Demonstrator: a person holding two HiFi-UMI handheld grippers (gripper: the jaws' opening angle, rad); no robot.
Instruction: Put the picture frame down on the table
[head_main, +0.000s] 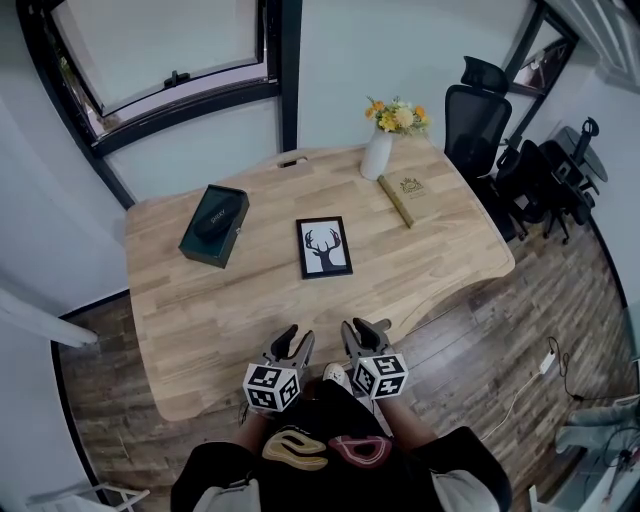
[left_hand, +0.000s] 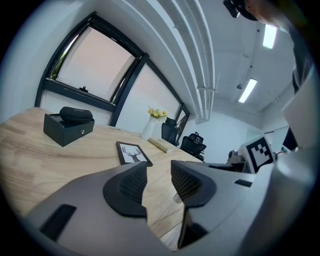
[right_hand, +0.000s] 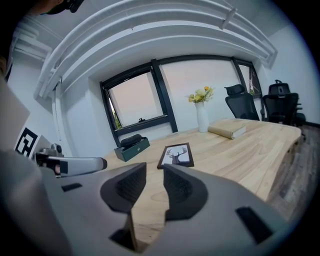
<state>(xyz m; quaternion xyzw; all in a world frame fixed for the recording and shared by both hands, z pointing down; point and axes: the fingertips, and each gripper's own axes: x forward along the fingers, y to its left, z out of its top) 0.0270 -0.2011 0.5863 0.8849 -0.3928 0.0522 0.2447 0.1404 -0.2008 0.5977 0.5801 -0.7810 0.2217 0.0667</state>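
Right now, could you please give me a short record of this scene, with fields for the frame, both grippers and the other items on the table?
picture frame: lying flat mid-table, deer print facing up, touched by neither gripper
table: light wood
left gripper: at the near table edge, jaws apart, nothing between them
right gripper: beside the left one, jaws apart, nothing between them
dark box: left of the frame, black case on top
vase: far edge, yellow and orange flowers
book: flat, close to the vase
task status: frame already down
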